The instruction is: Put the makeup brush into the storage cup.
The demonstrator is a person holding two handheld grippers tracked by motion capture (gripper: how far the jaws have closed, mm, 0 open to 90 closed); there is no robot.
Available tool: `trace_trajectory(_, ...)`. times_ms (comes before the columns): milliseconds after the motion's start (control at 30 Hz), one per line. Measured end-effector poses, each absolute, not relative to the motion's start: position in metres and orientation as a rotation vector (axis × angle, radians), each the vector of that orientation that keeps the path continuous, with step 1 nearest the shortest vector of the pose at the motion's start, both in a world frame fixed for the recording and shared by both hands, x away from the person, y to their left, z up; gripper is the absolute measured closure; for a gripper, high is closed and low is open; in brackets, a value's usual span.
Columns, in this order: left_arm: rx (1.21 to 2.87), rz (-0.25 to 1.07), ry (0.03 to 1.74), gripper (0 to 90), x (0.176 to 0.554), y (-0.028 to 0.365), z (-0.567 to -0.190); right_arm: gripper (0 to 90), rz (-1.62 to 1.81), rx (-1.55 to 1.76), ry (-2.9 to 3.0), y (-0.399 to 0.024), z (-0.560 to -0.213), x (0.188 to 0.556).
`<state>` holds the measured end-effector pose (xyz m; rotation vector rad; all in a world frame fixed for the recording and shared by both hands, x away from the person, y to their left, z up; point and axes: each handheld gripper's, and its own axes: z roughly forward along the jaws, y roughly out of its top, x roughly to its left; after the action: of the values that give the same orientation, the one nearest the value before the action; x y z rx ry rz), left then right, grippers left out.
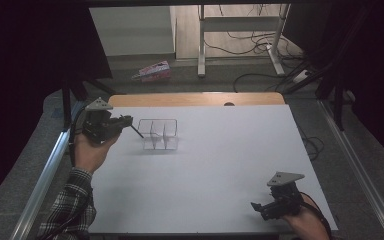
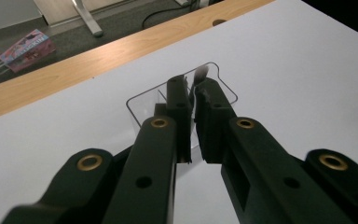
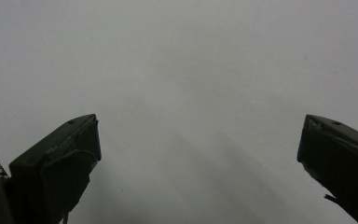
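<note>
Left tongs: black body, grey three-cornered plate on top, black cable trailing back along the forearm. Left gripper view: two long matte-black jaw arms, brass-coloured bushings at the pivots, small plain holes lower on each arm, flat rectangular pads at the tips. Right tongs: same build, black housing, grey triangular plate with small holes, black cable looping behind the hand. Right gripper view: blocky black jaw ends, chamfered corners, slightly scuffed edges. Left arm in a black-and-white plaid sleeve, cuff at the wrist.
</note>
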<state>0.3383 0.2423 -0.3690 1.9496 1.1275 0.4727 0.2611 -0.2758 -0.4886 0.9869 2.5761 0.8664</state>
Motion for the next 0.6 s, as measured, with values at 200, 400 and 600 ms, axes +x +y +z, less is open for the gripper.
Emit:
trace_trajectory(200, 1.953, 0.485, 1.132, 85.4, 0.344, 0.24, -0.366, 0.0, 0.861, 0.984, 2.582, -0.275, -0.489, 0.261)
trace_trajectory(400, 1.953, 0.496, 1.134, 85.4, 0.351, 0.238, -0.364, 0.0, 0.862, 0.983, 2.582, -0.275, -0.489, 0.261)
trace_trajectory(600, 1.954, 0.506, 1.148, 85.4, 0.359, 0.234, -0.364, 0.0, 0.876, 0.984, 2.568, -0.277, -0.488, 0.261)
